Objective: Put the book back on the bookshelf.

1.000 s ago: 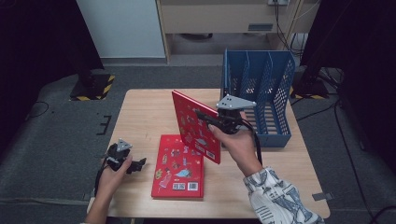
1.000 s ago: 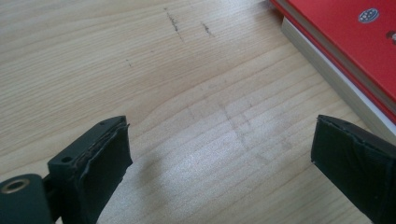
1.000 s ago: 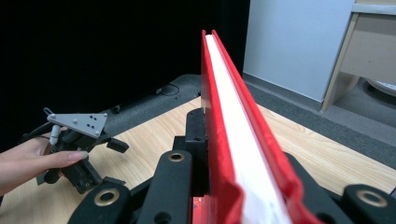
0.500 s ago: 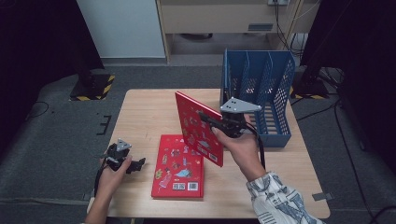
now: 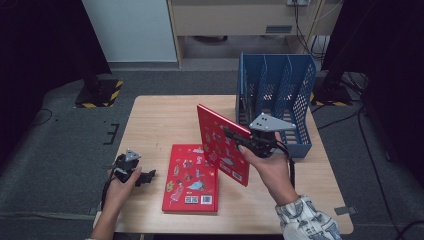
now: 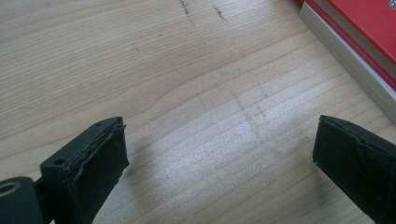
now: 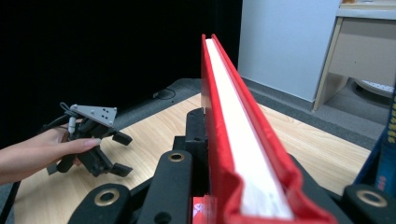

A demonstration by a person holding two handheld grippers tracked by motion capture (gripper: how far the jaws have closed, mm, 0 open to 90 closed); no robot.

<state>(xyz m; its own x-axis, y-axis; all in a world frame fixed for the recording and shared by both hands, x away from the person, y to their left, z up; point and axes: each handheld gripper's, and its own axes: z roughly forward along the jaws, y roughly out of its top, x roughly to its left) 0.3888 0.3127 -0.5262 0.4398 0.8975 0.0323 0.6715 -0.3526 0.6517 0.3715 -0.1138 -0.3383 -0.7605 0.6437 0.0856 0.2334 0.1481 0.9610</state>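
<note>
Ok, where I'm at, left to right. My left gripper (image 5: 142,177) is parked at the near-left edge of the table (image 5: 155,117), jaws spread wide with nothing between them. Just right of it, one red book (image 5: 191,177) lies flat, waiting its turn. Then my right gripper (image 5: 239,139) is pinching the second red book (image 5: 220,142), held upright and off the table beside the blue file rack (image 5: 275,100). Rack slots look empty, so I'd say barely halfway: neither book is filed yet.
</note>
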